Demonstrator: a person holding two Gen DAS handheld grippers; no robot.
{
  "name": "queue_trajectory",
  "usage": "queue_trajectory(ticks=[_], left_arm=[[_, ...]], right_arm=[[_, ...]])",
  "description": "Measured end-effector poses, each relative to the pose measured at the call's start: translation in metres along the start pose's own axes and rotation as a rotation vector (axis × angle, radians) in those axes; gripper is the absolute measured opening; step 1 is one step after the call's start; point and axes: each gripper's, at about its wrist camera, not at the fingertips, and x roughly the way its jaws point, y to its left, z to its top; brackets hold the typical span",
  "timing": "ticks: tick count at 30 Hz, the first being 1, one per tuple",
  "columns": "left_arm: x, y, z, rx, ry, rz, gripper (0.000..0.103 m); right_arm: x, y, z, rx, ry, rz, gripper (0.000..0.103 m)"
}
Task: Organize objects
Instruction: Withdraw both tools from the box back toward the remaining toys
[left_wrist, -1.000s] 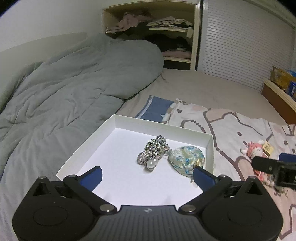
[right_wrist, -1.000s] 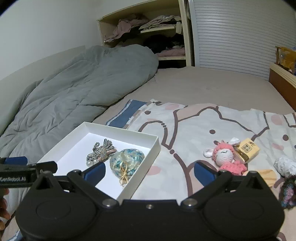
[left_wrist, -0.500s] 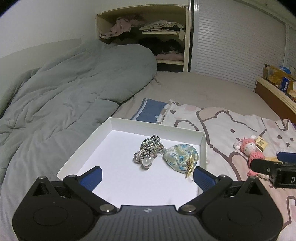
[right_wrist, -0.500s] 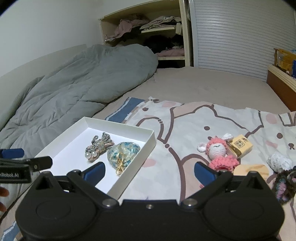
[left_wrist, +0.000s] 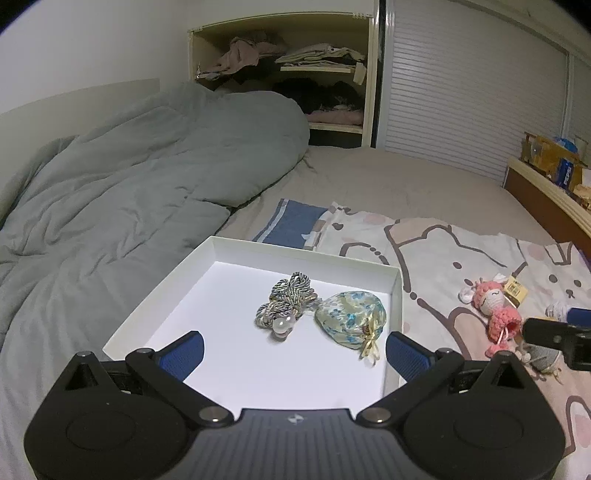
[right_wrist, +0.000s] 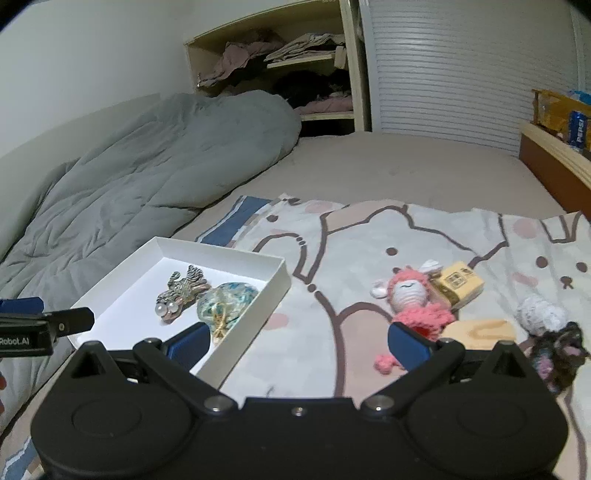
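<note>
A white shallow box (left_wrist: 207, 266) (right_wrist: 275, 284) lies on the bed. In it are a braided rope charm with pearls (left_wrist: 286, 306) (right_wrist: 183, 291) and a floral pouch (left_wrist: 351, 321) (right_wrist: 227, 301). My left gripper (left_wrist: 295, 354) is open and empty over the box's near edge. My right gripper (right_wrist: 297, 345) is open and empty above the cartoon blanket, right of the box. A pink crochet doll (right_wrist: 413, 299) (left_wrist: 495, 310), a small tan box (right_wrist: 458, 282), a wooden piece (right_wrist: 480, 330), a white yarn ball (right_wrist: 541, 314) and a dark yarn toy (right_wrist: 561, 347) lie on the blanket.
A grey duvet (left_wrist: 129, 192) is heaped to the left. A shelf with clothes (left_wrist: 295, 74) stands behind the bed. A wooden ledge with snack packs (right_wrist: 561, 122) runs along the right. The cartoon blanket (right_wrist: 369, 236) covers the mattress.
Both grippers have drawn back and lifted a little, and the right one has shifted right, so the doll sits nearer its centre. Both stay open and empty.
</note>
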Motion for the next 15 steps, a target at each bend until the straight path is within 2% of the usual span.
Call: queue_trajectory(ticks=[3, 9, 15], left_arm=[[0.0, -0.004, -0.001, 0.003, -0.017, 0.009, 0.103], [-0.001, -0.017, -0.002, 0.037, -0.044, -0.049, 0.103], [-0.006, -0.043, -0.002, 0.087, -0.111, -0.064, 0.103]], right_arm=[[-0.008, -0.01, 0.001, -0.011, -0.004, -0.023, 0.103], [-0.024, -0.037, 0.005, -0.003, -0.022, -0.068, 0.103], [-0.035, -0.067, 0.004, 0.028, -0.035, -0.117, 0.103]])
